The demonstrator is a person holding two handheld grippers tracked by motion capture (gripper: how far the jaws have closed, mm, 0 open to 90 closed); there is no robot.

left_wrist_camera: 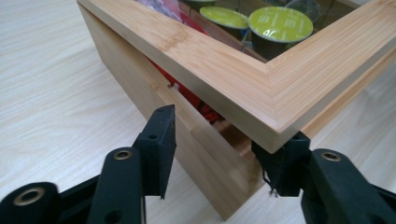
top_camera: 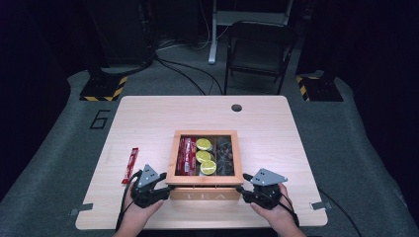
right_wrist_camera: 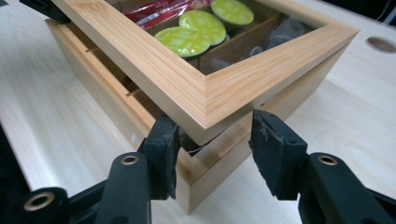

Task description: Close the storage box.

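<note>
**Tea box lid raised at both front corners**

You stood at a pale wooden table (top_camera: pixel 148 113) with a bamboo box (top_camera: pixel 204 193) marked TEA at its near middle. Its lid (top_camera: pixel 204 133), a wooden frame round a clear pane, sat lifted a little at the front, a gap showing beneath it in both gripper views.

Your left gripper (left_wrist_camera: pixel 215 140) had its jaws apart at the lid's front left corner, one jaw tucked under the corner, the other beside the box wall. Your right gripper (right_wrist_camera: pixel 212 140) was likewise spread at the front right corner; whether a jaw touched the lid there was hard to tell.

The lid looked stiff, smooth and fairly light, probably hinged at the back, so it would swing rather than lift free. The corners offered the firmest hold, and the pane was best left alone.

Inside lay green-topped pods (top_camera: pixel 204 156), red sachets (top_camera: pixel 186 156) and dark items. One red sachet (top_camera: pixel 130 165) lay on the table left of the box, near your left hand (top_camera: pixel 141 210). Nothing blocked the lid's path.
</note>
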